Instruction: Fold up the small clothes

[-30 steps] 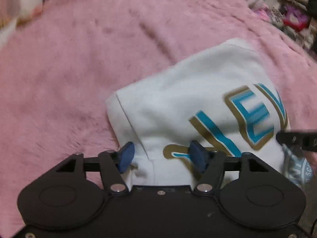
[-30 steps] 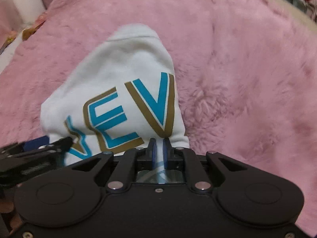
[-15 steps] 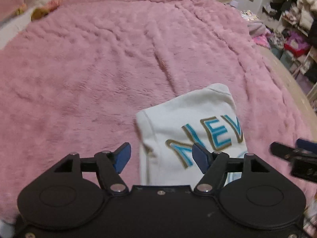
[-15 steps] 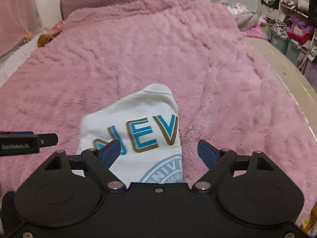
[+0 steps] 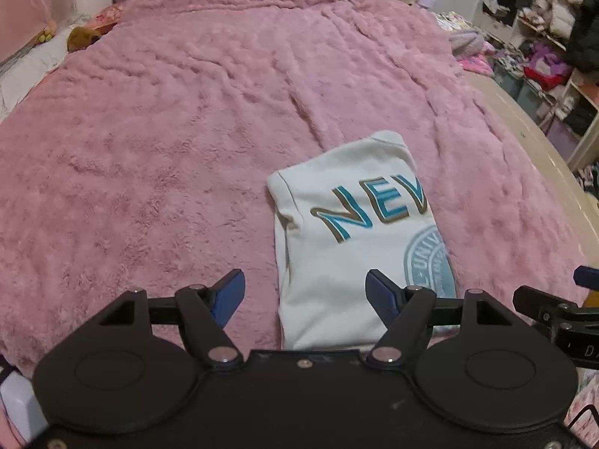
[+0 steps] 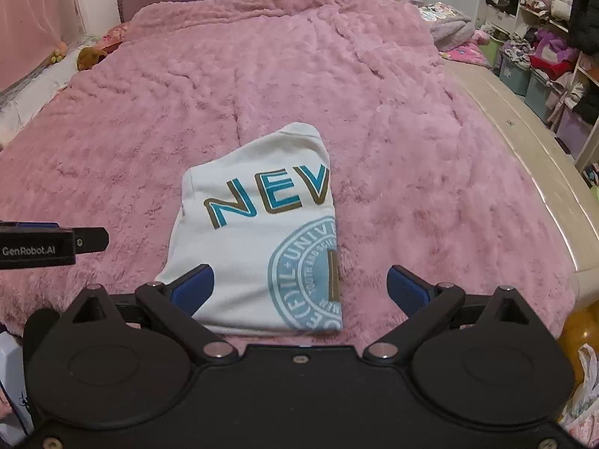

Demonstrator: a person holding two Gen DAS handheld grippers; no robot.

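Folded white shirt [image 6: 258,247] on pink blanket [image 6: 411,149], both grippers clear of it.

Left gripper [image 5: 305,295]: jaws spread wide, empty; shirt lies just ahead, toward its right finger. Right gripper [image 6: 299,288]: jaws spread wide, empty; shirt just ahead, toward its left finger. Cluttered shelves [image 6: 543,37] far right.

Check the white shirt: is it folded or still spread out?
Folded. The white shirt lies as a compact rectangle on the pink blanket, its lettering and round emblem cut off at the right fold edge.
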